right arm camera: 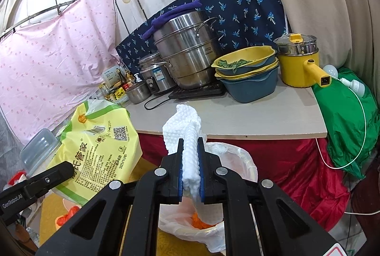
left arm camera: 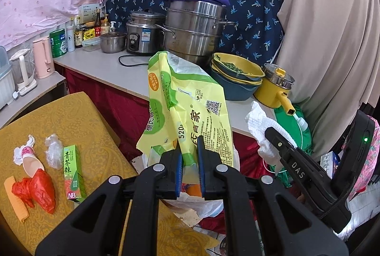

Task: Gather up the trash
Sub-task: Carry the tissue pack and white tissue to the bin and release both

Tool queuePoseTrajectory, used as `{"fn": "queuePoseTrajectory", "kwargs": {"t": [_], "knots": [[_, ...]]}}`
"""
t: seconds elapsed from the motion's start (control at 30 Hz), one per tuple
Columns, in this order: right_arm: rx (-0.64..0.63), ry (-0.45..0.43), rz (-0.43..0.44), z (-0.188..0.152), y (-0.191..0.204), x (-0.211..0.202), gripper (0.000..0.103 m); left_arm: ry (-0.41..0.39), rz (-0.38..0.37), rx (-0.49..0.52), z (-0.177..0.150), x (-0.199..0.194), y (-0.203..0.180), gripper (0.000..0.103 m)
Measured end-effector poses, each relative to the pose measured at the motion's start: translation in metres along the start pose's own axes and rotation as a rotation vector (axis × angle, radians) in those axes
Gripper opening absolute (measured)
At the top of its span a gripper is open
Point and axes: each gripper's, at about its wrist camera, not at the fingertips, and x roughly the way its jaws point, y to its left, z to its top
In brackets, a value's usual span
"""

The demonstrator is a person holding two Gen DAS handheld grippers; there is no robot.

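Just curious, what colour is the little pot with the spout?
Yellow pot, with a glass lid; clearest in the right wrist view.

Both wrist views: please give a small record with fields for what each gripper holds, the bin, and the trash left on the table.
left gripper: shut on yellow package
right gripper: shut on white paper towel
bin bag: open, below both grippers
left on table: green box, red plastic bag, clear wrapper

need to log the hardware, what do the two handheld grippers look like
Both the left gripper and the right gripper are matte black plastic with silver round pivot bolts and blue pads lining the fingers. One body reads "DAS" and shows a green light; the other reads "GenRobot.AI".
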Motion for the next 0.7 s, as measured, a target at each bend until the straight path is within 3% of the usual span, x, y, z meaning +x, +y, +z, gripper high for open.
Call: {"fn": "queuePoseTrajectory", "kwargs": {"t": [0.5, 0.57, 0.6, 0.63, 0.7], "knots": [[0.001, 0.029, -0.003, -0.008, -0.001, 0.017, 0.01, 0.046, 0.004, 0.0, -0.004, 0.026, 0.0, 0.011], [0.001, 0.032, -0.005, -0.009, -0.001, 0.02, 0.014, 0.051, -0.008, -0.008, -0.003, 0.031, 0.001, 0.012], [0.004, 0.031, -0.012, -0.009, -0.001, 0.023, 0.019, 0.056, -0.013, -0.012, -0.004, 0.038, 0.002, 0.021], [0.003, 0.032, -0.017, -0.009, -0.001, 0.028, 0.031, 0.056, 0.001, -0.015, -0.004, 0.043, 0.003, 0.025], [0.003, 0.043, -0.03, -0.01, -0.003, 0.041, 0.036, 0.06, 0.041, -0.018, -0.005, 0.056, 0.006, 0.028]]}}
